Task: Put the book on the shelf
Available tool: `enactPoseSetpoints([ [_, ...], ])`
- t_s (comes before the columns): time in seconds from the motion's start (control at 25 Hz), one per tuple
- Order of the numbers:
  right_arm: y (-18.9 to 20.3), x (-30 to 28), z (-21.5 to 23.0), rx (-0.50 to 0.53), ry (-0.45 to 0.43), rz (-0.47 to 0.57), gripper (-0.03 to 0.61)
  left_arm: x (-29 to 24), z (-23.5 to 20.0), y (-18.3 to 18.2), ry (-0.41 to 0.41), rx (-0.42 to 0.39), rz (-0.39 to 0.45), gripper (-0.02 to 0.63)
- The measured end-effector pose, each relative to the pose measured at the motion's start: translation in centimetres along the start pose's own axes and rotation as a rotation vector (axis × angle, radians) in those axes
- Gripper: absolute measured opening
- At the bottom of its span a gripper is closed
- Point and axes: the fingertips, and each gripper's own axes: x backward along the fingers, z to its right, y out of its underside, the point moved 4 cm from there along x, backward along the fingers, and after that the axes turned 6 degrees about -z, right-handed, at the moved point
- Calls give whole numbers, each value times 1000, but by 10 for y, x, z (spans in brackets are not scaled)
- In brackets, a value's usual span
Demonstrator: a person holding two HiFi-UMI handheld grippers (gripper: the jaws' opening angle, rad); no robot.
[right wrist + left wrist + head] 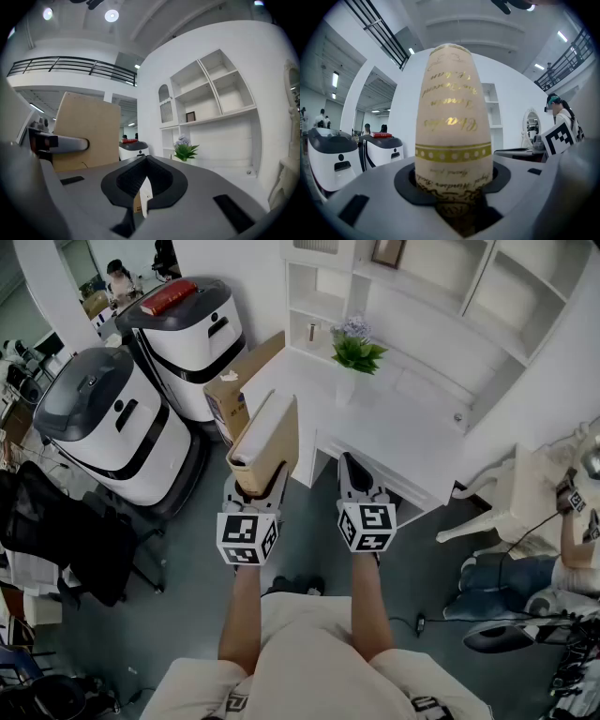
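A tan hardback book (272,442) with gold lettering on its spine (452,122) stands upright in my left gripper (258,486), which is shut on its lower end. Beside it on the right, my right gripper (354,470) is shut with nothing in it; in the right gripper view its black pads (161,178) meet at the tip. The book's cover (86,133) shows at that view's left. Both grippers hang over the floor in front of a white desk (394,427). The white shelf unit (319,306) (206,93) rises behind the desk.
A potted plant (356,351) stands on the desk below the shelves. Two white-and-black machines (112,423) (192,329) stand at left, one topped by a red book (167,296). A cardboard box (234,390) leans beside them. At right are a white chair (525,493) and a person's arm (574,531).
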Motion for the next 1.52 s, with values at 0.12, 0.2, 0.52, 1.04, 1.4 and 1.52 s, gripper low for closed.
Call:
enactPoseSetpoints([
  [0.12,-2,-3,1,2,-8,3,26,-3,0,-1,-2,-5,0,236],
  [0.2,-1,-5,1,8,-18,2,26,-5,1,-1,-3,-6,2,236],
  [0.52,10,-13,12,-27,-45,-12,26,-14,4,1,-13,-20,-10,236],
  [1.04,8,-49,36,-47,-38,5,26,-58,-17,0,-14,-15,-17,236],
  [1.4,-14,-135,57,-38,-11,30,26,-145,-73,-15,27,-3,15,236],
  [1.52,-21,-173,63,-63,16,41,26,-177,-100,-20,49,-4,18,236],
])
